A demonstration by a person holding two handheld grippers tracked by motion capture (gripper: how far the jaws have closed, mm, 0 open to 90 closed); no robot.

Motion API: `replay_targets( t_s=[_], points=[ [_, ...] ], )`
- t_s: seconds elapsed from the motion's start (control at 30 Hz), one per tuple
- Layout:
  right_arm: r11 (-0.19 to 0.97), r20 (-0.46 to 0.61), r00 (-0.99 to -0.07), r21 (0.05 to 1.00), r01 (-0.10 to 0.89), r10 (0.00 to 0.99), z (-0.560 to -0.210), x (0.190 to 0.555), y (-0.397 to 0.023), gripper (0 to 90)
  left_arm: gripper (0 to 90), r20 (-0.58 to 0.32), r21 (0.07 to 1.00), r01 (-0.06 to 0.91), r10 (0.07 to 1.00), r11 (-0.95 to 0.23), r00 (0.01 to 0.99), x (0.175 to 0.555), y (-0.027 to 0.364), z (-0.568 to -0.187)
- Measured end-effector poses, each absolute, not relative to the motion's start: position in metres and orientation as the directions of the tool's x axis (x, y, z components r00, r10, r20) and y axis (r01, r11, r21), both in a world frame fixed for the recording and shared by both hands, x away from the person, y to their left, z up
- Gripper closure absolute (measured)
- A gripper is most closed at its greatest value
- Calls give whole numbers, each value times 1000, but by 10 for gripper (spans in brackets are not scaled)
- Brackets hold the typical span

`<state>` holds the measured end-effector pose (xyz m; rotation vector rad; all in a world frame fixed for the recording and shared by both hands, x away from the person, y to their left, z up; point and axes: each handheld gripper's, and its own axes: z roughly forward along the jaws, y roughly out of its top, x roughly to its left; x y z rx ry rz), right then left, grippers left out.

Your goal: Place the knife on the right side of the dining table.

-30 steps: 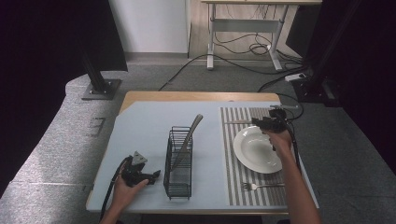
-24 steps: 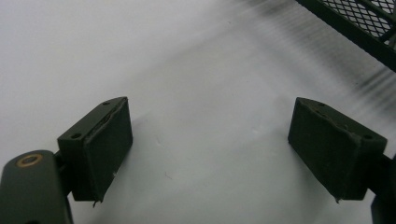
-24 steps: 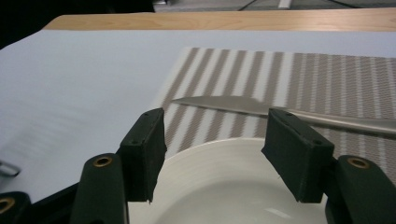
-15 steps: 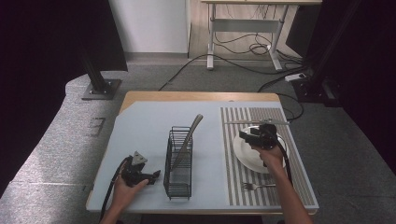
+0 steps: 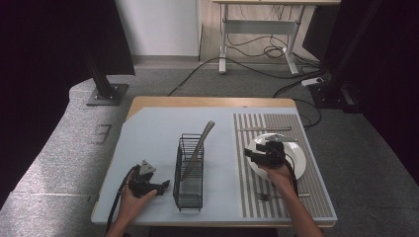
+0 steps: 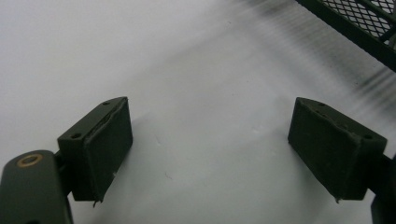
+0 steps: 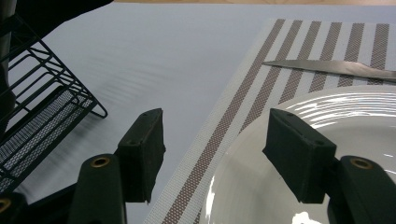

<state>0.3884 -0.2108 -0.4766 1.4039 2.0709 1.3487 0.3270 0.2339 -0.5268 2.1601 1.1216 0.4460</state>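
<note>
Moved: right gripper [image 5: 248,152] has come from the plate's far edge to its left rim, jaws apart and empty
Table [image 5: 148,143]: pale blue top
Placemat [image 5: 276,197]: striped, on the right
Rack [image 5: 189,173]: black wire, mid-table, spoon [image 5: 198,145] leaning inside
Plate [image 5: 296,158]: white, on placemat
Left gripper [image 5: 163,186]: jaws apart, empty, near rack
Fork [image 5: 276,196]: near plate's front

No readable text or labels, as far as visible.
</note>
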Motion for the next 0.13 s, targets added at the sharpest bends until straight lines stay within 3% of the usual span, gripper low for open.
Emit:
replay_targets(
  t_s=[0.13],
  points=[
    [73,248,-476,826,559,844,-476,386,-212,365,131,0,686,596,818,-418,575,327,234,-527]
  ],
)
